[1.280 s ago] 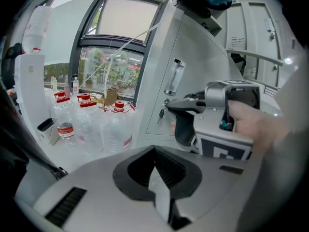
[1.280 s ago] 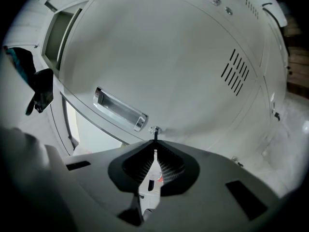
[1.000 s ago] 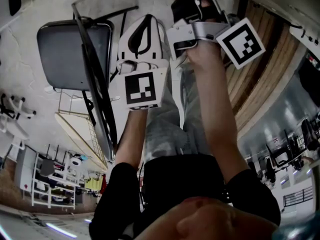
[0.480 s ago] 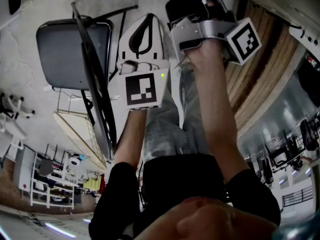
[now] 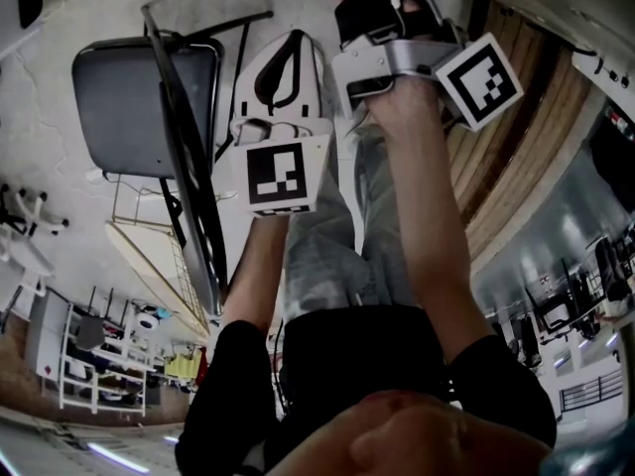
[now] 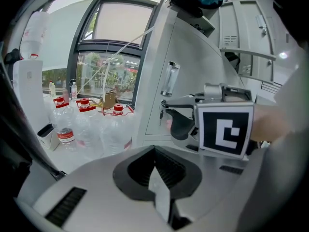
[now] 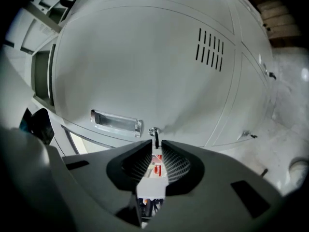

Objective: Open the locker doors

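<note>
A grey locker door [image 7: 145, 66] with a recessed metal handle [image 7: 116, 122] fills the right gripper view. A key [image 7: 155, 139] sticks out of the lock beside the handle. My right gripper [image 7: 154, 148] has its jaws narrowly apart on either side of the key, and a gap shows on both sides of it. These jaws have just been opening. The left gripper view shows the right gripper [image 6: 164, 109] at the door's lock. My left gripper [image 5: 297, 36] hangs back to the left, shut on nothing.
Several water bottles with red caps [image 6: 87, 122] stand by a window left of the lockers. More locker doors [image 6: 246, 37] run to the right. A dark folding chair [image 5: 149, 107] stands at the left on the pale floor.
The right gripper rolled a little at the lock and rolled back near its earlier pose. The left gripper has stayed where it was.
</note>
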